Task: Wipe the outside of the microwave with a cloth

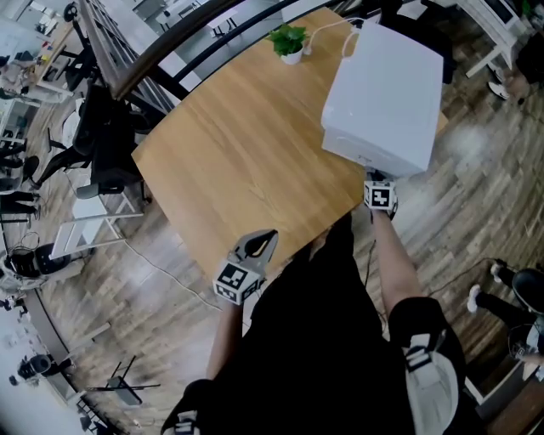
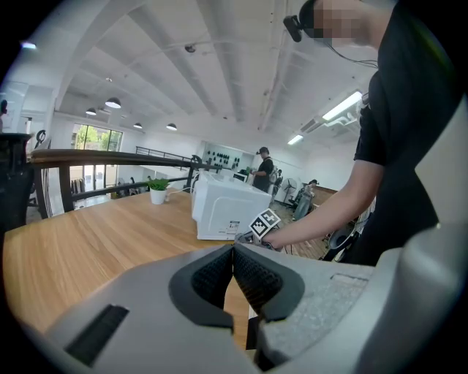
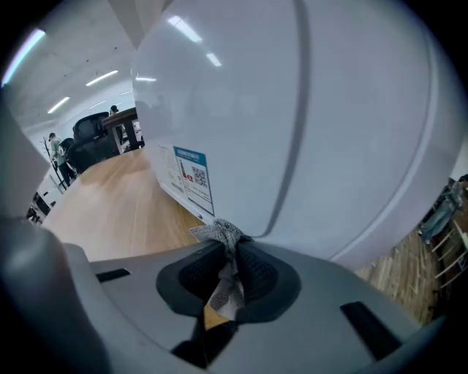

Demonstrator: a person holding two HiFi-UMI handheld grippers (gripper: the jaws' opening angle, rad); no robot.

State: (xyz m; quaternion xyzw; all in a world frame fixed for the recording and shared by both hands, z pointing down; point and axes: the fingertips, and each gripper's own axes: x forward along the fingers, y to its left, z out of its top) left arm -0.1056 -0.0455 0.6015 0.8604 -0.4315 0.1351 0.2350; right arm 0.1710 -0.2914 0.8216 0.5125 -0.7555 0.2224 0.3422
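Because the microwave (image 3: 307,109) sits so close to the right tool's camera, its smooth, glossy white casing fills nearly all of that view and runs off the frame on three sides. Only a curved seam and a small printed label (image 3: 194,179) break the surface, and the print is too small to read.

The right tool (image 3: 230,245) has its dark, ribbed pads pressed together on a cloth (image 3: 219,234). The cloth is a grey, mottled, coarse-looking fabric. A bunched tuft pokes out past the jaw tips, right at the lower edge of the casing, and a thin strip hangs down between the pads. How large the cloth is cannot be told, since most of it is squeezed out of sight.

From the head view the cloth does not show at all. The right tool's jaws there are tucked under the near corner of the boxy microwave, behind the marker cube.

The left tool (image 2: 234,256) is pressed shut with nothing between its pads. It hangs over the near edge of the desk (image 1: 238,153), well apart from the microwave. The desk is pale wood with a fine straight grain.

A small potted plant (image 1: 289,40) and a white cable (image 1: 327,25) lie at the far edge of the desk. The person's black-clad torso covers the lower middle of the head view.
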